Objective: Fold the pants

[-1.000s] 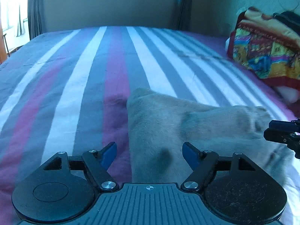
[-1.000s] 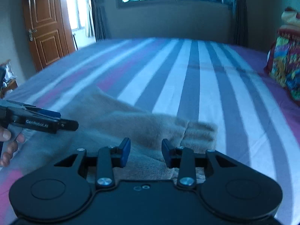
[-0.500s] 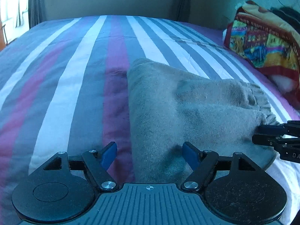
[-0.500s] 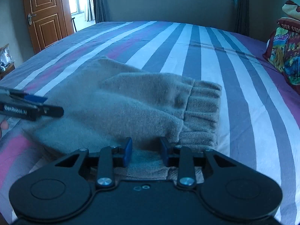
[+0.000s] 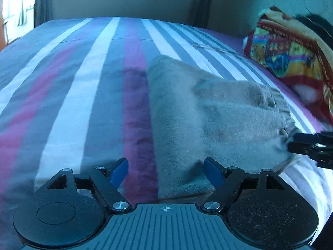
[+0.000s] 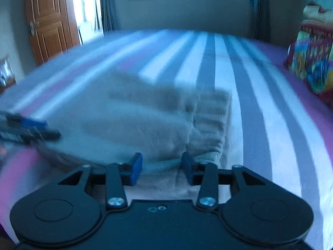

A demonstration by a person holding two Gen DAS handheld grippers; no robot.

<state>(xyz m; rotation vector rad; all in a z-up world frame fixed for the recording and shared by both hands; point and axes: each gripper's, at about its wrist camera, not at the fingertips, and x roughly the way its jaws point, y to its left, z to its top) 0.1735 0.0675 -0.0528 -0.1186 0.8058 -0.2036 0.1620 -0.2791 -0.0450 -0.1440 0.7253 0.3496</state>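
Grey pants (image 5: 208,112) lie folded on the striped bed (image 5: 87,95). Left gripper (image 5: 166,171) spreads wide over the near edge, opening, clamping nothing. Right gripper (image 6: 162,169), partly parted and opening, straddles cloth, apparently letting the fold settle.

Grey fleecy pants (image 5: 212,112) lie folded on the striped bed, ribbed waistband rightward.

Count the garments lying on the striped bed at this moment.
1: grey pants, folded into a bundle near the bed's near edge, between the two hand-held grippers. The colourful pile at the right may hold more fabric; I cannot tell.
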